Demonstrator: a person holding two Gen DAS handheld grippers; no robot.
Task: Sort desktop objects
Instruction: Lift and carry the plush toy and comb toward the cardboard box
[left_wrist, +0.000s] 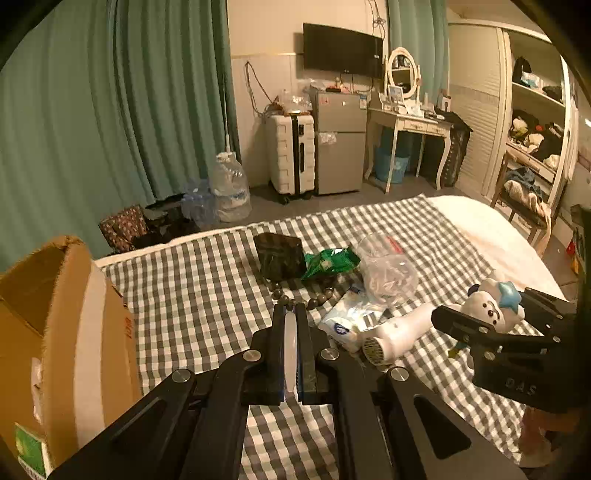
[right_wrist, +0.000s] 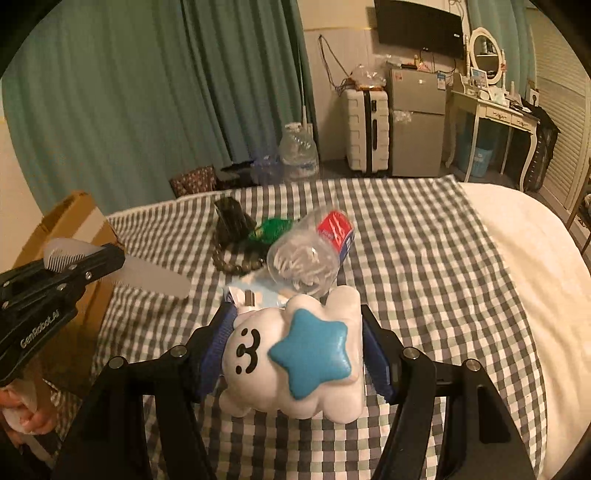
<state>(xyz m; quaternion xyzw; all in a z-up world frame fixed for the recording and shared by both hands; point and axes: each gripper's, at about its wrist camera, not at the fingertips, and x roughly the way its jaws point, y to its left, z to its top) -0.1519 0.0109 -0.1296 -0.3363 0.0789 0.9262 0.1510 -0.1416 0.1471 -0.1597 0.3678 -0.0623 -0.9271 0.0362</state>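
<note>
My left gripper (left_wrist: 291, 314) is shut on a white comb (left_wrist: 290, 350), seen edge-on between its pads; from the right wrist view the comb (right_wrist: 147, 275) sticks out sideways from that gripper (right_wrist: 79, 264), lifted above the checked cloth. My right gripper (right_wrist: 299, 325) is shut on a white plush toy with a blue star (right_wrist: 295, 354); the left wrist view shows the plush toy (left_wrist: 491, 302) held at the right. On the cloth lie a white hair dryer (left_wrist: 395, 332), a clear plastic bottle (right_wrist: 306, 258), a tissue pack (left_wrist: 347, 321), a bead bracelet (left_wrist: 295, 299), a green wrapper (left_wrist: 328, 262) and a dark box (left_wrist: 280, 254).
An open cardboard box (left_wrist: 59, 332) stands at the left edge of the checked cloth (left_wrist: 192, 288), which covers a white bed (right_wrist: 524, 251). Beyond the bed are water jugs (left_wrist: 229, 184), a suitcase (left_wrist: 290, 158), a small fridge (left_wrist: 340, 140) and a dressing table (left_wrist: 410, 125). A hand (right_wrist: 26, 417) holds the left gripper.
</note>
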